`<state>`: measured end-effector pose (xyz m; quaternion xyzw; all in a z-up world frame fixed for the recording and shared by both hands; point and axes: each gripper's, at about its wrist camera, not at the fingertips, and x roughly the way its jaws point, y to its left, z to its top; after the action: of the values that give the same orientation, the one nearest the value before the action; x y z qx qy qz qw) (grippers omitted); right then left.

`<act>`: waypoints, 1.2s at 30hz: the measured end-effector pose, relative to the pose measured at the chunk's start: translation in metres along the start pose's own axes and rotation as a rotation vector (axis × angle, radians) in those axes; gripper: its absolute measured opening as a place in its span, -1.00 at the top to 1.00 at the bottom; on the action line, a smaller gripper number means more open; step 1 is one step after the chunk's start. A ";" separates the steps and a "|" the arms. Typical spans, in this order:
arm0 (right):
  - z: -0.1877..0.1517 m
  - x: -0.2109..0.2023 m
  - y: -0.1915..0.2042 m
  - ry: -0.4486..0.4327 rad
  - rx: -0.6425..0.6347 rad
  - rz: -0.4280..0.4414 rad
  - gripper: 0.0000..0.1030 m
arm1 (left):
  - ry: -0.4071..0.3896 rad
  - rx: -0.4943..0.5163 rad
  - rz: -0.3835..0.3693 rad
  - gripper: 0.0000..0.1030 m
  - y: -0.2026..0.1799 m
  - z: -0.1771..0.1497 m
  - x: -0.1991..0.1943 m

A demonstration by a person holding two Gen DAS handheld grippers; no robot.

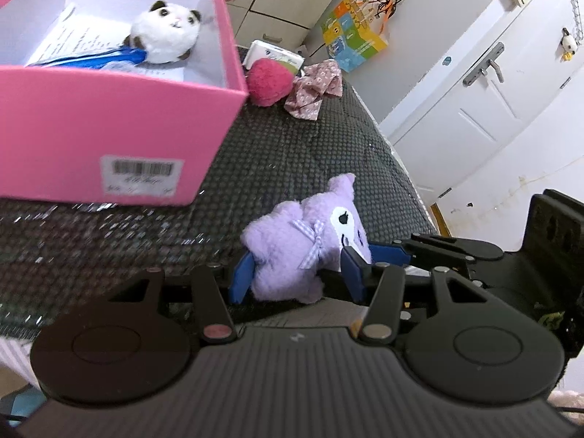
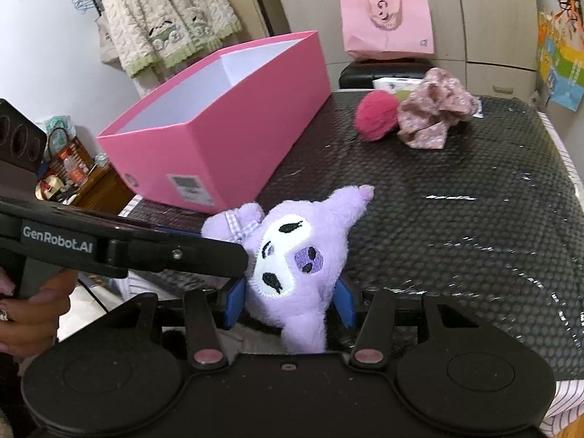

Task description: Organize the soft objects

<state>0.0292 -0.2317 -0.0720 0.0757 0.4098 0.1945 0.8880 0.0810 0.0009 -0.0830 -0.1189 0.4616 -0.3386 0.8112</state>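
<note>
Two grippers on one toy: my left gripper (image 1: pixel 297 273) and my right gripper (image 2: pixel 290 303) both have their blue pads pressed into the purple plush (image 2: pixel 292 255), clamped on it from either side. It sits at the near edge of the table (image 2: pixel 474 200), just right of the pink box (image 2: pixel 226 124).

Plush is fleecy and rounded, with pointed ears, a stitched white face patch with black eyes, and a lilac gingham bow. Table cover is dark, dimpled and glossy.

Box is smooth rectangular card, white inside, with a barcode sticker on its near end; print too blurred to read. Inside I see a fluffy white panda plush (image 1: pixel 166 33) lying on printed paper.

Far right: a fuzzy magenta pom-pom (image 2: pixel 376 116) touching a crumpled floral fabric bow (image 2: pixel 434 113).

Left gripper's body in the right view reads "GenRobot.AI".
</note>
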 end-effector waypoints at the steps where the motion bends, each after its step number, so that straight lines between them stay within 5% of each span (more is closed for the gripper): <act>1: 0.000 0.000 0.003 0.006 -0.006 0.006 -0.09 | 0.002 -0.006 -0.001 0.02 0.002 -0.002 -0.004; 12: 0.011 0.000 0.051 0.035 -0.064 0.092 -0.09 | -0.026 -0.006 0.008 0.02 0.019 -0.014 -0.065; 19: 0.037 -0.010 0.085 -0.018 -0.145 0.139 -0.09 | -0.121 0.048 0.052 0.02 0.014 -0.005 -0.113; 27: 0.086 -0.012 0.101 -0.085 -0.204 0.188 -0.09 | -0.227 0.090 0.072 0.02 0.012 0.034 -0.142; 36: 0.149 0.020 0.107 -0.088 -0.244 0.195 -0.09 | -0.301 0.042 0.075 0.02 0.045 0.094 -0.127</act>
<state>0.1234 -0.1219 0.0424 0.0152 0.3344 0.3246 0.8846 0.1352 0.1069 0.0304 -0.1339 0.3319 -0.2962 0.8855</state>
